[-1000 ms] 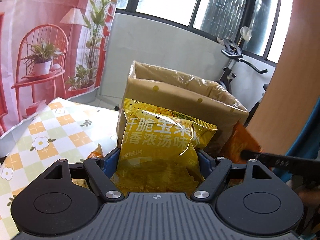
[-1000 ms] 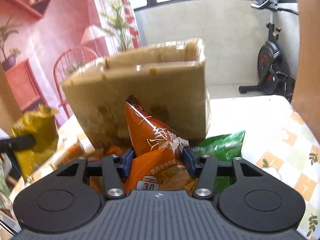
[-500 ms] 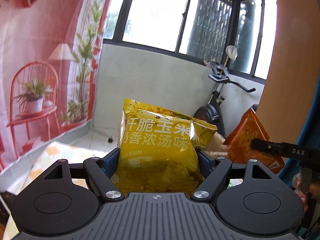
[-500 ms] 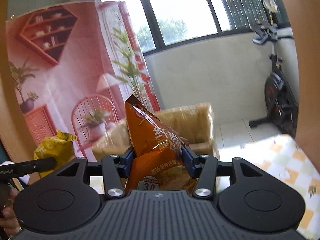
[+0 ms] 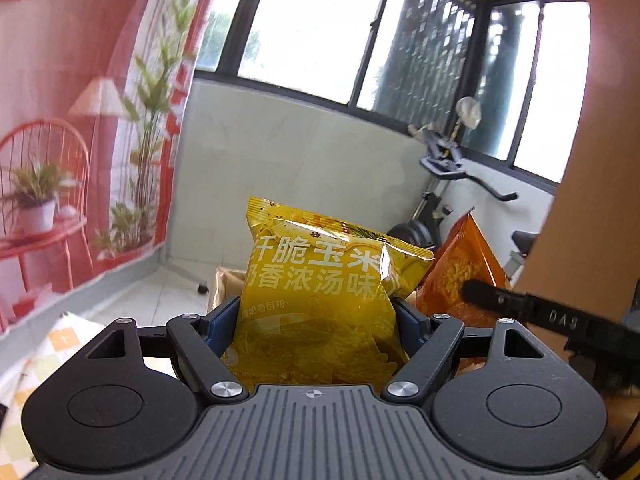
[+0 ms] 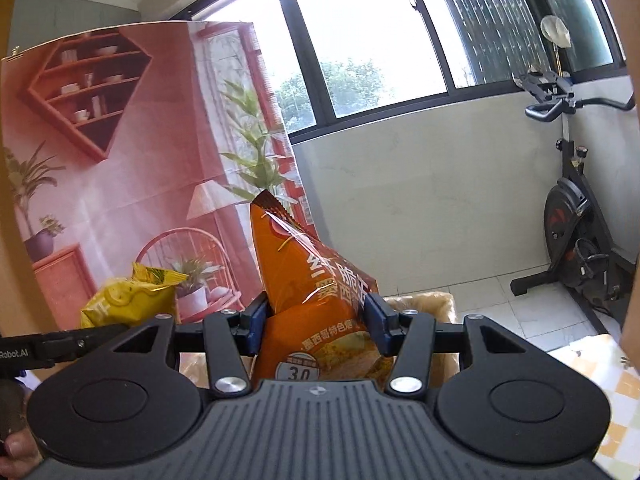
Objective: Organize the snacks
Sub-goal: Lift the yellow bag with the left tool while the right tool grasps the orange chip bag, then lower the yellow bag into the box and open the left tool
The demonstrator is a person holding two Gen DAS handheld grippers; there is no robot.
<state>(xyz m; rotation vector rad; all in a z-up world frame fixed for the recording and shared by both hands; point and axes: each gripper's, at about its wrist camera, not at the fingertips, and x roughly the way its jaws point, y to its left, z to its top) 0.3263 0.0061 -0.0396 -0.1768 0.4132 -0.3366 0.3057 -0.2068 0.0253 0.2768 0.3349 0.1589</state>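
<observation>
My left gripper is shut on a yellow snack bag with white lettering, held upright in the air. My right gripper is shut on an orange snack bag, also upright. Each view catches the other bag off to the side: the orange bag at the right of the left wrist view, the yellow bag at the left of the right wrist view. The open cardboard box, lined with clear plastic, lies low behind both bags; only its rim shows.
A checked floral tablecloth covers the table below. A pink printed backdrop hangs at the left. An exercise bike stands by the windowed wall. A wooden panel rises at the right. A hand holds the other gripper's handle.
Both grippers have risen with their bags. The box, which stood tall behind the bags, has dropped to the bottom of both views, and the windows now fill the background.
</observation>
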